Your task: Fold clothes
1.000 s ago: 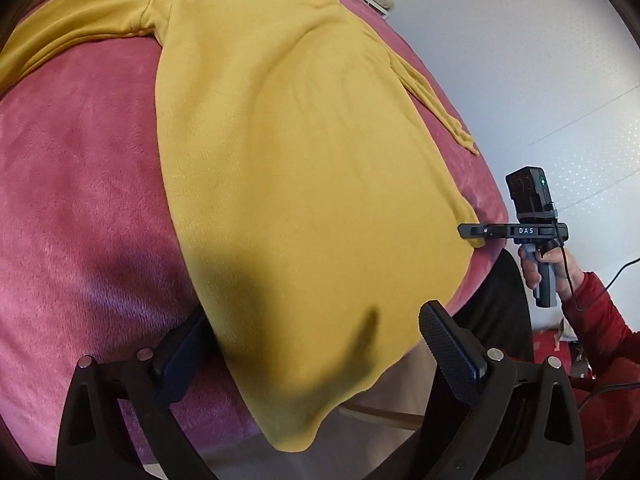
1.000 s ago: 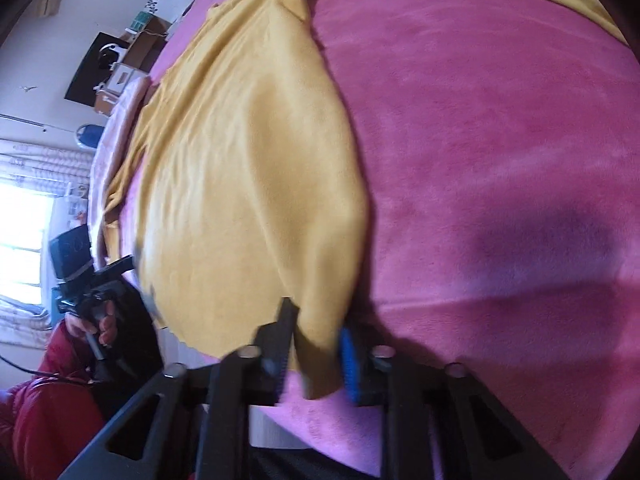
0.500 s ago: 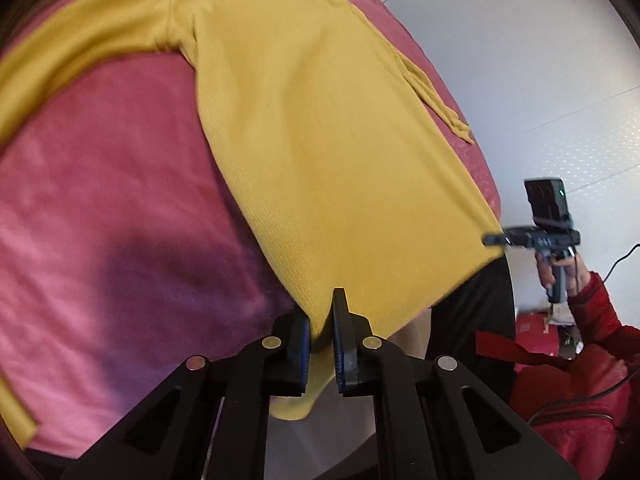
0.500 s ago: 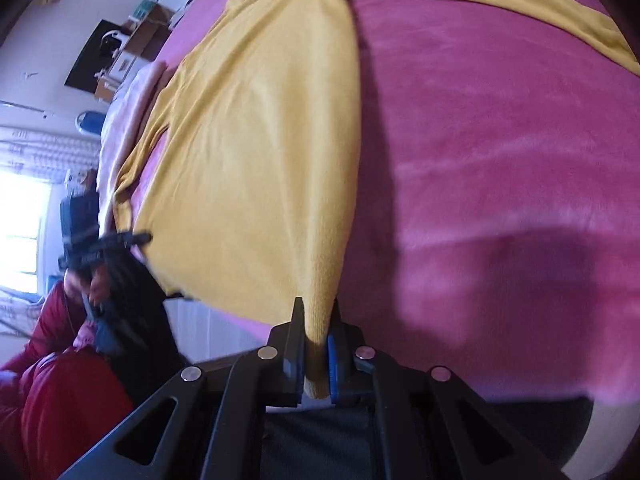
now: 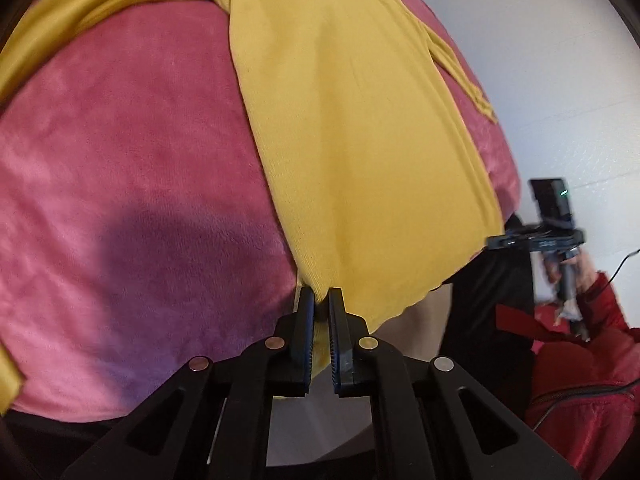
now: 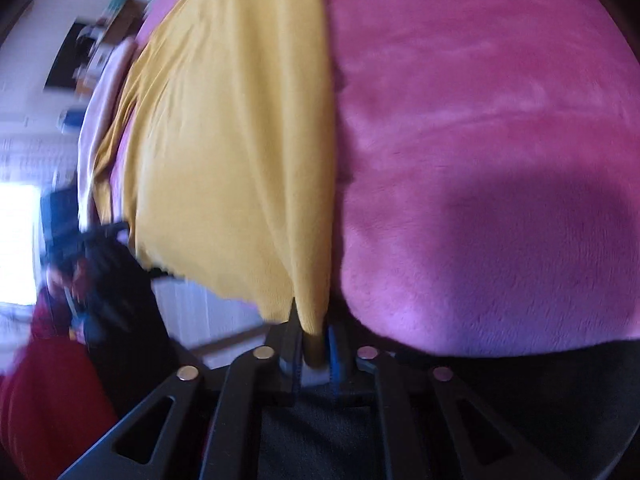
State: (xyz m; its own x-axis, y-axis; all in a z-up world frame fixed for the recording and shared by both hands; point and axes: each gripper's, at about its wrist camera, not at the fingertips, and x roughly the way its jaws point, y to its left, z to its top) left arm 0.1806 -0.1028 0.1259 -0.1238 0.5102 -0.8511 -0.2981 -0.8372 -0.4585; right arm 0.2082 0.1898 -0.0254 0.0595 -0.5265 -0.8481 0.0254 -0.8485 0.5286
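Sweater (image 5: pixel 360 160) spread flat on pink blanket (image 5: pixel 120 180), body stretching away ahead of both sets of jaws, hem hanging off the near edge. Left gripper (image 5: pixel 319 312) wide open around the hem corner a second ago; now clamped on it, cloth pinched between the pads. Right gripper (image 6: pixel 316 344) closed on the opposite hem corner throughout, fabric now pulled straighter and taut. Right view blurred, so motion likely. Both hem corners held: judged ready for lifting the hem toward the collar.
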